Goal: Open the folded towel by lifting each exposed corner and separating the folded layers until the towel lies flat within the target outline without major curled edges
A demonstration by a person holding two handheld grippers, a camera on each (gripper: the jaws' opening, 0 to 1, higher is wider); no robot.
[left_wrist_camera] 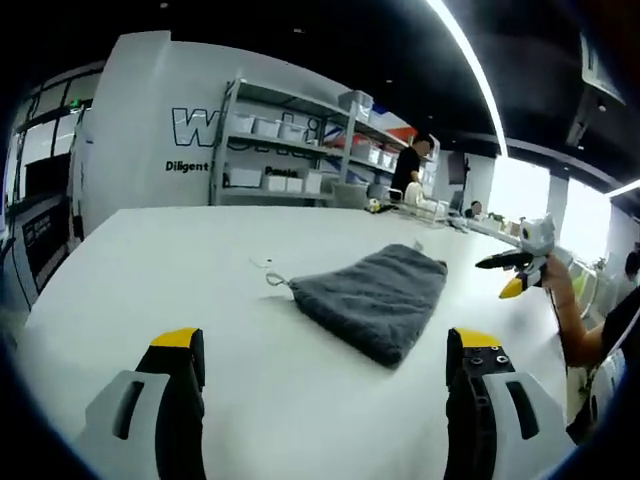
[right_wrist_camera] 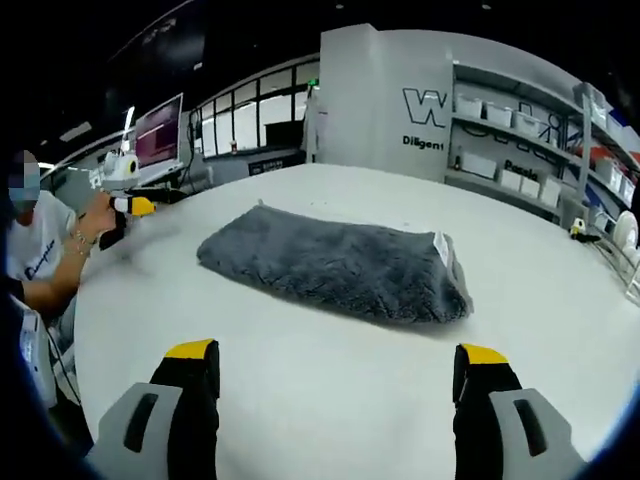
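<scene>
- A folded grey towel (left_wrist_camera: pixel 375 298) lies on a white surface (left_wrist_camera: pixel 180 260), seen here in the left gripper view a little right of centre and beyond the tongs.
- The left tongs (left_wrist_camera: pixel 325 350) stand open and hold nothing, their yellow-tipped black jaws wide apart over bare surface short of the towel and not touching it.
- A small white cord or tag (left_wrist_camera: pixel 272 275) trails from the towel's near-left corner onto the surface.
- In the same view the right tongs (left_wrist_camera: pixel 510 272) come in from the right, held in a person's hand (left_wrist_camera: pixel 556 285) above the surface, well apart from the towel's right edge.
- From the right gripper view the towel (right_wrist_camera: pixel 340 262) stretches across the middle of the surface (right_wrist_camera: pixel 330 400), its plush pile up and a pale label (right_wrist_camera: pixel 443 252) showing at its right end.
- The right tongs (right_wrist_camera: pixel 335 362) are also open and empty, jaws spread over the surface just short of the towel's near edge.
- At the left of that view a seated person (right_wrist_camera: pixel 40 255) in a white shirt holds the left tongs (right_wrist_camera: pixel 140 205) low above the surface, well clear of the towel.
- Behind the surface stand metal shelves (left_wrist_camera: pixel 300 150) stocked with white bins against a white wall with dark lettering; another person (left_wrist_camera: pixel 408 165) in black stands beside them.
</scene>
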